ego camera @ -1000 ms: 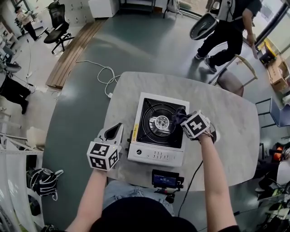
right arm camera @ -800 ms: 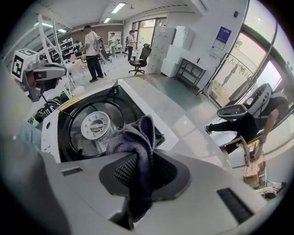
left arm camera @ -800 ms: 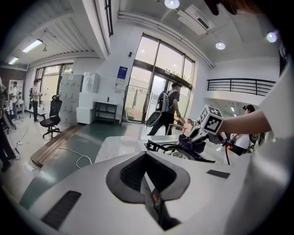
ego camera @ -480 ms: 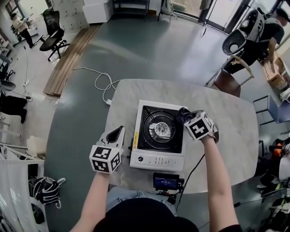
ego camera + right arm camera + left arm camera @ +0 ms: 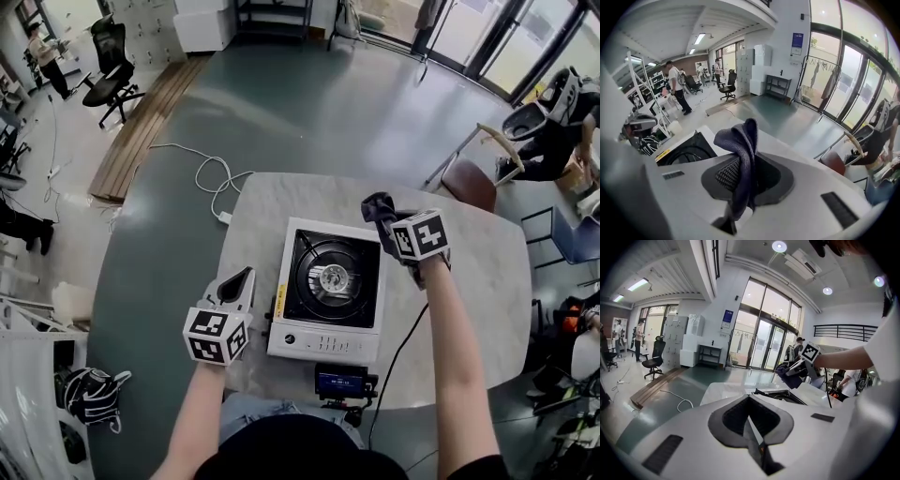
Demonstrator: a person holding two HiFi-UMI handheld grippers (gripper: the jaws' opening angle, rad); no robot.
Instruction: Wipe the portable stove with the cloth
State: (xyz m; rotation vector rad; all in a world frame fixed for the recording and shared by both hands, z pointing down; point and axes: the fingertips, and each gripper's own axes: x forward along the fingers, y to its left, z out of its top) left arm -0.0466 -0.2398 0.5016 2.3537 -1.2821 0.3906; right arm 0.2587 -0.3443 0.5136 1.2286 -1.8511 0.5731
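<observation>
Just off the stove's (image 5: 319,334) far right corner, the right gripper (image 5: 388,223) is clamped on the dark cloth (image 5: 379,207), holding it in the air clear of the stove. Left of the stove, near its front corner, the left gripper (image 5: 242,277) hovers with jaws pressed together on nothing. The stove stands on a pale table (image 5: 478,281).

Both arms out front, a gripper in each hand.
The left gripper (image 5: 240,279) sits close in, jaws pressed together with nothing between them. The right gripper (image 5: 392,228) is held farther forward on a stretched arm, its jaws clamped on a dark cloth (image 5: 740,140).
</observation>
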